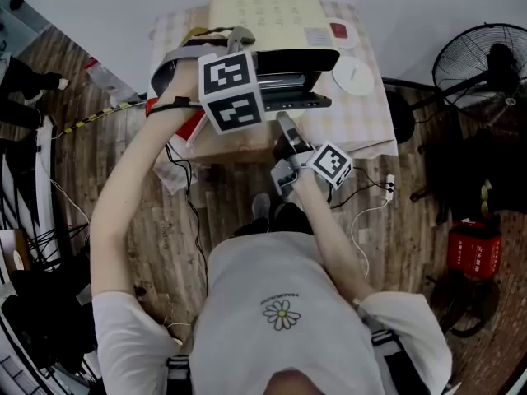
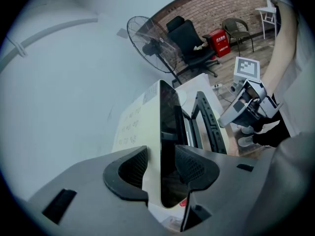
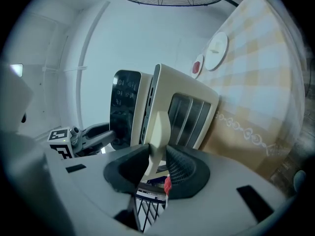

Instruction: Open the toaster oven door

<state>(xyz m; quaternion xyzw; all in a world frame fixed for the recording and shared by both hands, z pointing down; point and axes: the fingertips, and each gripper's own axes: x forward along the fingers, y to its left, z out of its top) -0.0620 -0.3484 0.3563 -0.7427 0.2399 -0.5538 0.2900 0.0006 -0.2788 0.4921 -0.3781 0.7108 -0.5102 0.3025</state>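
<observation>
The person wears a pale short-sleeved T-shirt [image 1: 280,282] printed with a small daisy [image 1: 282,313] beneath a line of tiny lettering [image 1: 282,297], and a dark wristband [image 1: 170,105]. The left gripper [image 2: 161,167] and right gripper [image 3: 157,165] are grey plastic with dark ribbed pads [image 2: 189,165]. Each carries a white cube [image 1: 232,90] bearing black square markers.

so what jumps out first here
The cream oven on the checked table, its door swung open. The left gripper clamps the oven's left front edge, while the right gripper holds the door's handle in front. A fan stands at the right.
</observation>
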